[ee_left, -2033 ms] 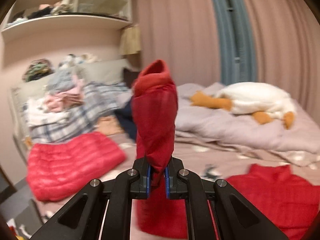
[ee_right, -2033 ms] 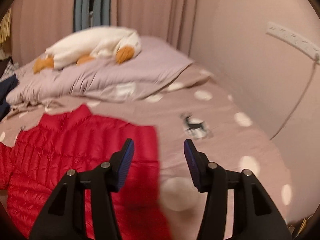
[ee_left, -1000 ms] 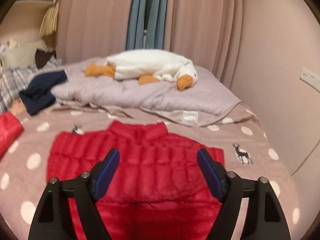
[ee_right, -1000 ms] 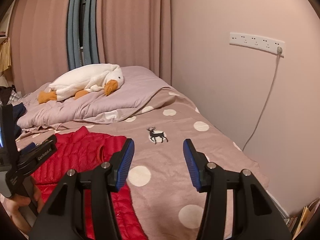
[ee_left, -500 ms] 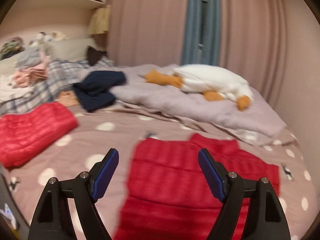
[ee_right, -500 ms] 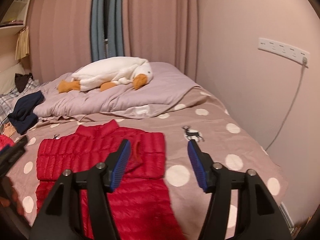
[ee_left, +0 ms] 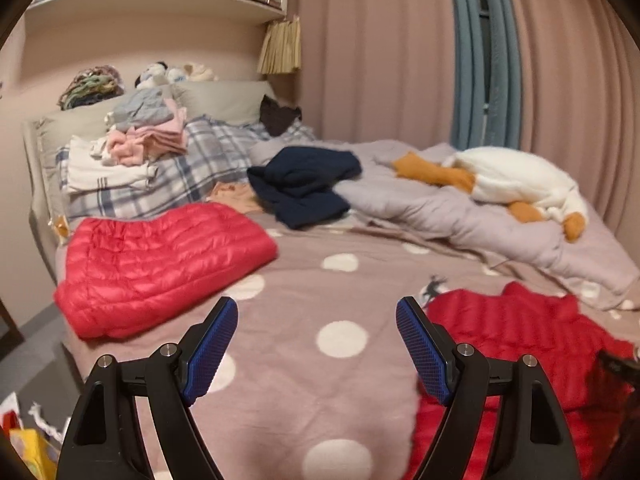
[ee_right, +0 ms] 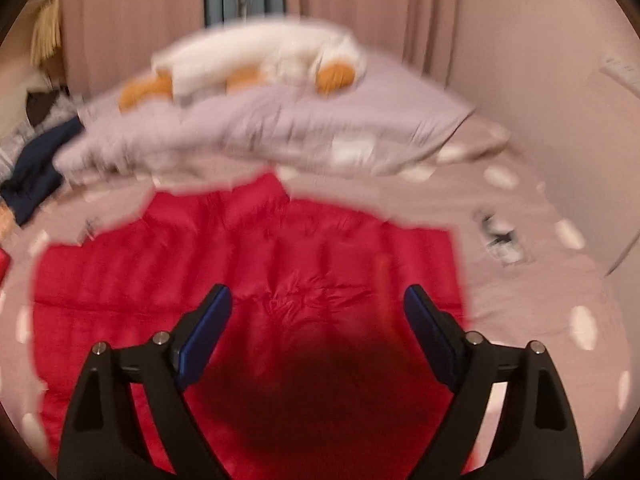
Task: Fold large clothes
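Left wrist view: left tongs [ee_left: 316, 344] gaping wide over the polka-dot bed [ee_left: 344, 380], gripping nothing; red down jacket [ee_left: 532, 344] lying spread at near right; folded red jacket [ee_left: 160, 260] resting at left, well apart; navy garment [ee_left: 304, 188] and plush goose [ee_left: 516, 184] lying farther back.

Right wrist view, blurred: right tongs [ee_right: 318, 328] just opening wider, hovering empty over the spread red down jacket [ee_right: 248, 264].
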### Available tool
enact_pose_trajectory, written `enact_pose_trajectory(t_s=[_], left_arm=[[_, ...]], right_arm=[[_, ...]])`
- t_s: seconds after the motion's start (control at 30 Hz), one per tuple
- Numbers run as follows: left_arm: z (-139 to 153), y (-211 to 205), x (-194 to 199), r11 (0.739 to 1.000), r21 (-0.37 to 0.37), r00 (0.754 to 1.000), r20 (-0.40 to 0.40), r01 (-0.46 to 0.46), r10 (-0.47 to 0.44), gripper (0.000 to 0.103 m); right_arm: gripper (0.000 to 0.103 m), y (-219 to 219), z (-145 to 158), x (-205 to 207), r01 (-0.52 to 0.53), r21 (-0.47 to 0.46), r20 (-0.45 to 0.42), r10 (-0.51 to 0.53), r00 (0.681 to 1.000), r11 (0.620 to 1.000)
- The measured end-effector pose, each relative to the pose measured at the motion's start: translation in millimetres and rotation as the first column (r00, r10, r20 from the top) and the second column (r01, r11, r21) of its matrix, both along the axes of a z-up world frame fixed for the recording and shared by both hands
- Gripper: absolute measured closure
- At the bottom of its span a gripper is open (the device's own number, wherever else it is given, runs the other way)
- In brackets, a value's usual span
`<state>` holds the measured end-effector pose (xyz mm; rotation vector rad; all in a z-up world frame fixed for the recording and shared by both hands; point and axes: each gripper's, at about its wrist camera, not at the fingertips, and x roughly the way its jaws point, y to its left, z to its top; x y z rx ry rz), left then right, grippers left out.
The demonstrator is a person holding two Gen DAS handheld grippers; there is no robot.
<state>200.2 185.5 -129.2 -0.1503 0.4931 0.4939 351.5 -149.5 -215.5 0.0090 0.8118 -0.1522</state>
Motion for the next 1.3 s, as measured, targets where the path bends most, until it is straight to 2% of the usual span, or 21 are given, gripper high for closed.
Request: enact_pose_trajectory(t_s=[0.03,0.07,0.1,0.17,0.23,0.33,0.4,0.47,0.5,0.57,0.63,0.7,0.77,0.8,0.87,0.93,1.03,1.1,1.17,1.3], left_arm=[[-3.9,3.0,3.7,1.0,-0.005,1.0,-0.014,0.0,0.0,0.022],[-6.5,5.1,3.8,1.0,-0.007,1.0,-0.022,0.001,-0.001,0.022],[-11.6,4.8,9.7,1.0,-0.009,0.999,-0.032,0.001,-0.001,0.022],[-15.7,2.7,14.3,1.0,-0.012,0.999,-0.042,0.004,-0.005,0.022],[-17.9,-7.5,22.9,0.999,-0.016,0.999,-0.044,0.029,-0.03,0.022],[-23.1,-34.8,41.1,0.99,-0.051,0.991,-0.017,0.131,-0.132,0.022],[-29.7,-52.9,54.9,0.983,-0.065,0.985,-0.028,0.17,-0.173,0.022],[-37.8,-71.0,65.8,0.974,-0.051,0.975,-0.028,0.221,-0.222,0.022],[-45.8,-83.2,74.2,0.971,-0.028,0.97,-0.043,0.239,-0.24,0.022],[-62.6,-98.0,89.5,0.969,0.02,0.964,-0.101,0.248,-0.245,0.022],[-81.9,-104.8,102.6,0.964,0.027,0.953,-0.16,0.265,-0.257,0.022],[-111.1,-111.2,116.0,0.963,0.008,0.938,-0.229,0.271,-0.262,0.023],[-133.2,-114.4,124.4,0.958,-0.014,0.92,-0.273,0.288,-0.28,0.023],[-144.2,-112.9,130.8,0.952,-0.06,0.903,-0.305,0.3,-0.304,0.023],[-146.2,-108.5,136.0,0.95,-0.1,0.897,-0.314,0.294,-0.311,0.022],[-146.5,-115.1,136.3,0.956,-0.053,0.897,-0.334,0.288,-0.289,0.022],[-144.6,-133.0,129.5,0.956,0.086,0.904,-0.358,0.28,-0.233,0.022],[-145.4,-138.6,128.9,0.952,0.128,0.904,-0.371,0.279,-0.215,0.022],[-146.4,-139.0,130.8,0.951,0.128,0.902,-0.374,0.28,-0.215,0.022],[-146.4,-132.4,131.7,0.955,0.083,0.897,-0.372,0.286,-0.237,0.022]], right_arm=[[0.044,-2.9,-22.6,15.2,-0.009,0.015,-0.068,0.01,0.998,1.0],[0.051,-4.6,-32.7,20.9,-0.012,0.014,-0.085,0.013,0.996,1.0],[0.066,-6.2,-32.0,18.4,-0.01,-0.013,-0.038,0.01,0.999,1.0],[0.078,-9.1,-20.5,12.7,-0.001,-0.097,0.005,0.002,1.0,0.995],[0.078,-20.4,-6.2,8.7,0.031,-0.178,0.01,-0.03,1.0,0.983],[0.076,-50.4,10.1,1.2,0.081,-0.155,0.027,-0.078,0.997,0.985],[0.059,-69.4,18.3,-10.3,0.093,-0.103,0.03,-0.09,0.995,0.99],[0.054,-77.8,24.3,-18.6,0.053,-0.048,0.055,-0.051,0.997,0.997],[0.057,-78.4,27.6,-24.8,0.037,-0.042,0.08,-0.034,0.996,0.998],[0.056,-74.4,30.0,-31.8,0.036,-0.101,0.116,-0.024,0.993,0.994],[0.057,-70.0,22.6,-31.7,0.022,-0.117,0.11,-0.009,0.994,0.993],[0.069,-69.9,5.0,-24.9,-0.023,-0.078,0.065,0.028,0.998,0.997],[0.068,-71.3,-22.3,-16.6,-0.013,-0.08,0.026,0.015,1.0,0.997],[0.067,-71.4,-34.7,-16.2,-0.008,-0.099,0.029,0.011,1.0,0.995],[0.065,-68.5,-55.3,-14.4,-0.008,-0.119,0.027,0.011,1.0,0.993],[0.064,-60.9,-59.1,-6.4,-0.011,-0.165,0.013,0.014,1.0,0.986],[0.064,-50.6,-63.4,-0.7,-0.014,-0.245,0.0,0.014,1.0,0.969],[0.063,-49.2,-64.4,-0.9,-0.012,-0.256,0.004,0.014,1.0,0.966],[0.063,-54.6,-62.0,-3.6,-0.011,-0.235,0.005,0.013,1.0,0.972],[0.063,-55.3,-62.1,-4.9,-0.009,-0.231,0.008,0.012,1.0,0.973]])
